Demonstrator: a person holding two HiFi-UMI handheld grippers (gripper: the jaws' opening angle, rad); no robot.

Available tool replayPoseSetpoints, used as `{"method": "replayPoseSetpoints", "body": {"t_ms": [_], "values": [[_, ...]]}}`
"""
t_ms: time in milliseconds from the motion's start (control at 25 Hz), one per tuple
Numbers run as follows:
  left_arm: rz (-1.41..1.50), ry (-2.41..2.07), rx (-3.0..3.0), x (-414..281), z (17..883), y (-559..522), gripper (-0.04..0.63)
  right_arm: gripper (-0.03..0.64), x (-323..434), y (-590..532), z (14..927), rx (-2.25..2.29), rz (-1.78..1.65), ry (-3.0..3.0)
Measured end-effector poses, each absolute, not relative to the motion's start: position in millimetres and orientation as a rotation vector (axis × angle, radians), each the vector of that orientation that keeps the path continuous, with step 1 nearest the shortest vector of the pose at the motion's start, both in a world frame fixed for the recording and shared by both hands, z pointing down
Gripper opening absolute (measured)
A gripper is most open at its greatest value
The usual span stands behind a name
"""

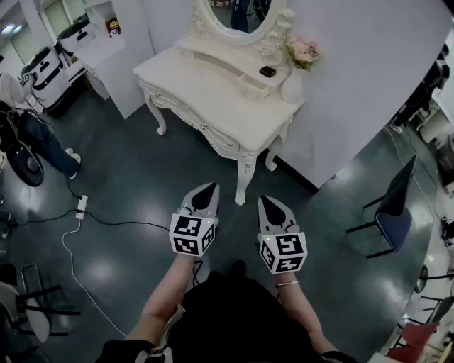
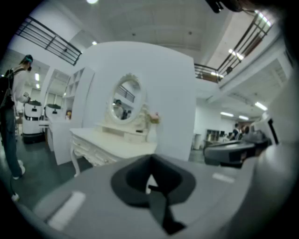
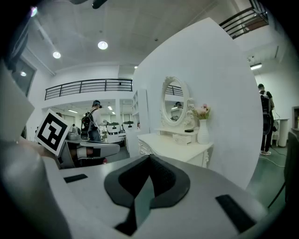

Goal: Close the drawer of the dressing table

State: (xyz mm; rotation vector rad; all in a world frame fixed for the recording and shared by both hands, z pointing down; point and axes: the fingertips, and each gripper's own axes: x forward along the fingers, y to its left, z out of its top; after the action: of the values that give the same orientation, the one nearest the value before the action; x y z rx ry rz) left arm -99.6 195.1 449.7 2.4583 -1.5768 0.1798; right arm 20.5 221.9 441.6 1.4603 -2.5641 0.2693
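The white dressing table (image 1: 213,92) stands against a white wall, ahead of me across a stretch of dark floor. It also shows in the left gripper view (image 2: 117,140) and in the right gripper view (image 3: 173,147). An oval mirror (image 1: 237,18) rises behind its top. A small drawer box (image 1: 250,86) sits on the top, and its front seems to stick out a little. My left gripper (image 1: 207,190) and right gripper (image 1: 272,201) hang side by side over the floor, well short of the table. Both are shut with nothing between the jaws.
A vase of pink flowers (image 1: 296,78) and a small black object (image 1: 267,71) rest on the table's right end. A dark chair (image 1: 394,205) stands at the right. A power strip with cable (image 1: 81,205) lies on the floor at the left, near a person's legs (image 1: 46,145).
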Motion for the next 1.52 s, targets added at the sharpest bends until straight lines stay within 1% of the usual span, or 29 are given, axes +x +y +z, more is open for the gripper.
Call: {"method": "replayPoseSetpoints", "body": {"t_ms": [880, 1200, 1520], "values": [[0.165, -1.63, 2.446, -82.1, 444.5, 184.4, 0.012, 0.005, 55.0, 217.9, 435.0, 1.493, 0.275, -2.598], [0.167, -1.632, 2.437, -76.6, 440.7, 170.4, 0.087, 0.005, 65.2, 212.7, 437.3, 1.495, 0.301, -2.605], [0.185, -1.625, 2.426, -73.8, 446.4, 139.6, 0.141, 0.005, 70.0, 191.5, 442.1, 1.508, 0.323, -2.593]]}}
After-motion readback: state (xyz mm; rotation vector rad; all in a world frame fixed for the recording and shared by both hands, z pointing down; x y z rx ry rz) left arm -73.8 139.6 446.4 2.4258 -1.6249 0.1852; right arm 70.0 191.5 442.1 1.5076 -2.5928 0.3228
